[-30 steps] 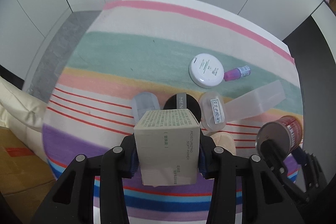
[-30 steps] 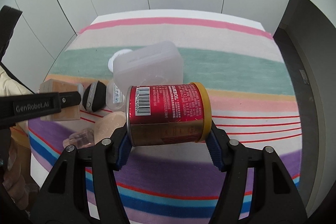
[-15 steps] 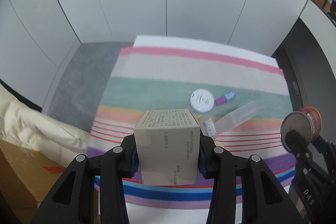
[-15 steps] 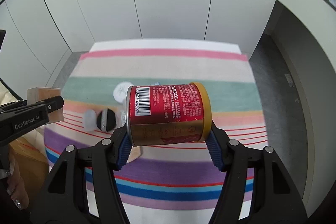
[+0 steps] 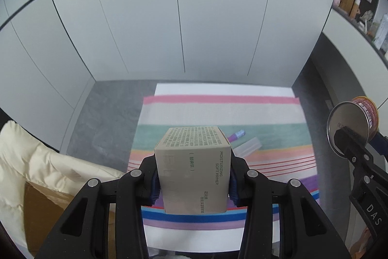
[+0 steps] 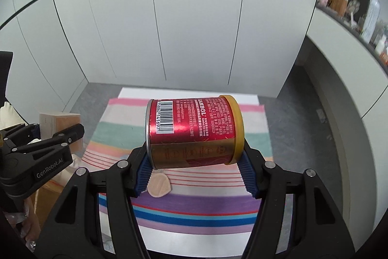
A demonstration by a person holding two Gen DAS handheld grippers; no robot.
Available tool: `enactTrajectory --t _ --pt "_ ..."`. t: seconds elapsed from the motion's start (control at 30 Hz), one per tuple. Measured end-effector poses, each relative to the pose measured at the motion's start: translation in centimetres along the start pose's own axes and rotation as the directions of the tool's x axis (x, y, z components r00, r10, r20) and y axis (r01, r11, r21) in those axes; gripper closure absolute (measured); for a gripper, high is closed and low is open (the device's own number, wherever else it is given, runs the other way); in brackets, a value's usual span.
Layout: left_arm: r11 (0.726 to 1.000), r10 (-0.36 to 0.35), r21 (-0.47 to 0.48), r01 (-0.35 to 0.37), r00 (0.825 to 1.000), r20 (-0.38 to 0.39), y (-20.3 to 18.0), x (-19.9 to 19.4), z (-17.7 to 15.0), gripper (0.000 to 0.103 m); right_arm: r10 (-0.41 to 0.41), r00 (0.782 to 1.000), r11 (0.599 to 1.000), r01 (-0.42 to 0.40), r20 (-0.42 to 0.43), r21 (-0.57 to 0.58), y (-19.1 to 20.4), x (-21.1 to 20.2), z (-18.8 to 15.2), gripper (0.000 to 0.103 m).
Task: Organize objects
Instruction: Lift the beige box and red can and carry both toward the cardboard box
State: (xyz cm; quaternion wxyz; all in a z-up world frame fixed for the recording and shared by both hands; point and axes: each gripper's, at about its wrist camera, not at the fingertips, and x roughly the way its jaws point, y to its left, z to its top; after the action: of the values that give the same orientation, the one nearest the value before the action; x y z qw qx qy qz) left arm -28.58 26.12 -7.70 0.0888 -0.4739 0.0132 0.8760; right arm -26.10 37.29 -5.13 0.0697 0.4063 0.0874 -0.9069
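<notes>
My left gripper (image 5: 192, 182) is shut on a beige primer box (image 5: 192, 169) and holds it high above the striped tablecloth (image 5: 218, 113). The box also shows in the right wrist view (image 6: 59, 123), at the left. My right gripper (image 6: 195, 172) is shut on a red can with a yellow lid (image 6: 194, 131), held on its side high above the cloth. The can also shows at the right edge of the left wrist view (image 5: 351, 123). On the cloth lie a small purple bottle (image 5: 237, 135), a clear plastic case (image 5: 247, 146) and a peach pad (image 6: 158, 185).
White wall panels stand behind the table. Grey floor (image 5: 104, 113) lies to the left. A cream cushion (image 5: 31, 162) and a cardboard box (image 5: 41, 210) sit at the left. A shelf with items (image 6: 351, 4) runs along the right wall.
Both grippers have risen well above the table with the box and the can, so the cloth and the objects on it look smaller and farther away.
</notes>
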Motion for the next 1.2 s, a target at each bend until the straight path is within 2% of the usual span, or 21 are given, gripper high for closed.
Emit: enactTrajectory --t 0.2,0.4,0.93,1.2 --pt "1.0 -0.007 0.006 0.007 0.998 0.062 -0.2 -5.2 1.3 0.059 0.003 0.999 1.0 -0.003 0.049 0.005 -0.1 -4.5 1.9 0.039" --pt "1.0 -0.024 0.01 0.023 0.995 0.097 -0.4 -8.7 1.3 0.059 0.005 0.995 1.0 -0.005 0.096 0.005 0.0 -8.1 3.5 0.039" --pt "1.0 -0.031 0.0 0.032 0.994 0.108 0.4 -10.8 -0.1 0.059 0.011 0.993 1.0 -0.013 0.119 0.011 0.1 -11.6 2.5 0.039" --pt "0.999 -0.037 0.039 0.031 0.989 0.145 0.9 -13.1 -4.1 0.059 0.01 0.993 1.0 -0.011 0.121 0.01 -0.3 -13.0 0.2 0.039"
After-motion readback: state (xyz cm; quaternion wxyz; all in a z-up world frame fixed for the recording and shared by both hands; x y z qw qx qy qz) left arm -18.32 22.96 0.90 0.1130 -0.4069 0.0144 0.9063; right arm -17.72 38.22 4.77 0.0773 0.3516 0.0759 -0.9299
